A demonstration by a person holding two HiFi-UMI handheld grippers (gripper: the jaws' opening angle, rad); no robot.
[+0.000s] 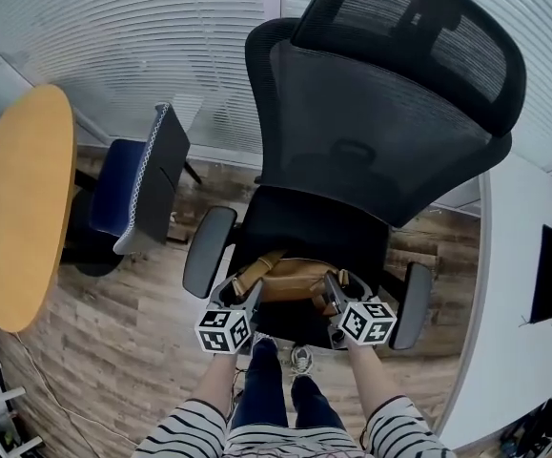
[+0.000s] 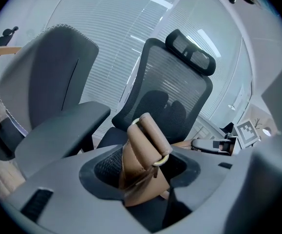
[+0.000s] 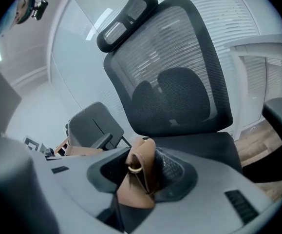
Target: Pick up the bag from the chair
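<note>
Grasp stage: left gripper point(image 1: 243, 301) and right gripper point(image 1: 334, 294) each pinch the tan leather bag point(image 1: 290, 278) at the black mesh chair point(image 1: 371, 132) seat's front edge; next, lift evenly.

Tan leather bag point(image 1: 290, 280) lies low across the front of the seat of the black mesh office chair point(image 1: 371, 132). Its two strap ends point(image 2: 148, 140), each with a metal ring point(image 2: 161, 161), stand upright. One is pinched in the left hand-held gripper point(image 1: 248, 297), the other in the right hand-held gripper point(image 1: 333, 296).
</note>
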